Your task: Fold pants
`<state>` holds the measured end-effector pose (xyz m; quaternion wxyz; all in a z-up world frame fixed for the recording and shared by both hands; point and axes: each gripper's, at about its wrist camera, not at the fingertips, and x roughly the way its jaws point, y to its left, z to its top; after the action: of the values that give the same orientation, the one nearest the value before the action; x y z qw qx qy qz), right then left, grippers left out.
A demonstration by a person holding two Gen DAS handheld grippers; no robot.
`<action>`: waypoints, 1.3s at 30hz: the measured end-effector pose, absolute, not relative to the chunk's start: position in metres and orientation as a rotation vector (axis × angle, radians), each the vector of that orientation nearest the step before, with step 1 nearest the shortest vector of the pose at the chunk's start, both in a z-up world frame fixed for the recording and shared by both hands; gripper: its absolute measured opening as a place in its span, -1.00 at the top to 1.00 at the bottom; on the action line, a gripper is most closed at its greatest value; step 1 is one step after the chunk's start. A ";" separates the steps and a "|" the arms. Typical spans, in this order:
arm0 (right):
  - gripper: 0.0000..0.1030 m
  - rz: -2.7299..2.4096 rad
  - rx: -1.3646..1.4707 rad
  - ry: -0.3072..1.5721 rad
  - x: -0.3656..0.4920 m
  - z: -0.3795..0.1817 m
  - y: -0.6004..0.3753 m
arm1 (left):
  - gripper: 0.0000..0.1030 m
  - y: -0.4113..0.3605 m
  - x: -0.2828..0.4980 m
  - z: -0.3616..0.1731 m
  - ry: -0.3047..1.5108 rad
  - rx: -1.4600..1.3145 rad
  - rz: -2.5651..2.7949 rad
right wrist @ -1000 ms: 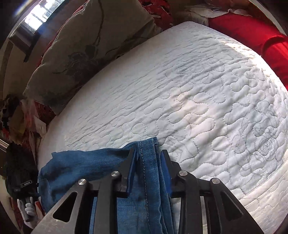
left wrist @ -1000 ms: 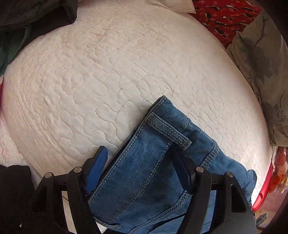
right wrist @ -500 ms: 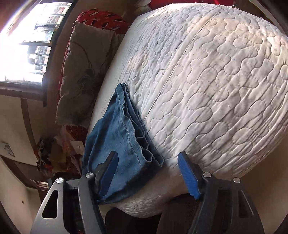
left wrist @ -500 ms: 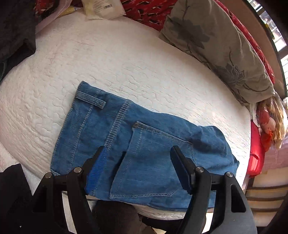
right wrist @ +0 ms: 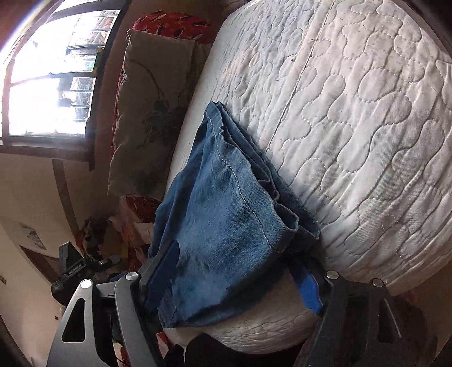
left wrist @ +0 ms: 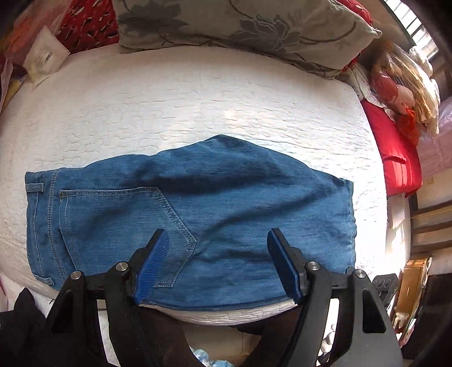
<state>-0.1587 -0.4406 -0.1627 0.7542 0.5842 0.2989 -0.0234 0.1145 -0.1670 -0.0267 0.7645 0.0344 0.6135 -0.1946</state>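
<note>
Pants: blue denim pants [left wrist: 197, 214], folded to a flat rectangle on the white quilted bed [left wrist: 197, 98], lying along its near edge; back pocket [left wrist: 118, 225] faces up, waistband at the left end, stacked hems [right wrist: 254, 203] at the right end.
Handling: judged soft but fairly heavy and thick; layers should hold a crease, though loose hems may slide apart. Best hold looks like the waistband corner and the hem stack, pinching all layers at once.
Left claw: left claw [left wrist: 217, 265] spread wide, hovering over the near edge of the pants, gripping nothing.
Right claw: right claw [right wrist: 237, 279] spread around the hem end; cloth lies between the jaws, not pinched.
Progress: at least one fold looks done; another fold end to end may remain.
Beyond the pants: floral pillow [left wrist: 254, 25] at the far side of the bed, a paper packet [left wrist: 42, 56] at the far left, red bedding [left wrist: 395, 152] and a doll [left wrist: 395, 90] to the right.
Obstructions: none on the bed between pants and pillow.
</note>
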 end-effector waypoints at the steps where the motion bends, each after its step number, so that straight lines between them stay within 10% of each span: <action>1: -0.63 -0.038 1.275 0.634 -0.161 -0.163 -0.440 | -0.40 -0.178 0.114 -0.026 1.335 0.095 -0.431; 20: -0.99 -0.159 1.195 0.559 -0.164 -0.161 -0.420 | -0.40 -0.452 0.114 -0.081 1.341 0.679 -0.788; 39: -0.99 -0.015 1.527 0.381 -0.186 -0.196 -0.447 | -0.53 -0.506 0.096 -0.138 1.296 1.048 -1.097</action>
<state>-0.1865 -0.4473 -0.1959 0.7060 0.6871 0.1715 -0.0070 0.0958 -0.5061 -0.1380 0.5424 0.4413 0.5456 -0.4618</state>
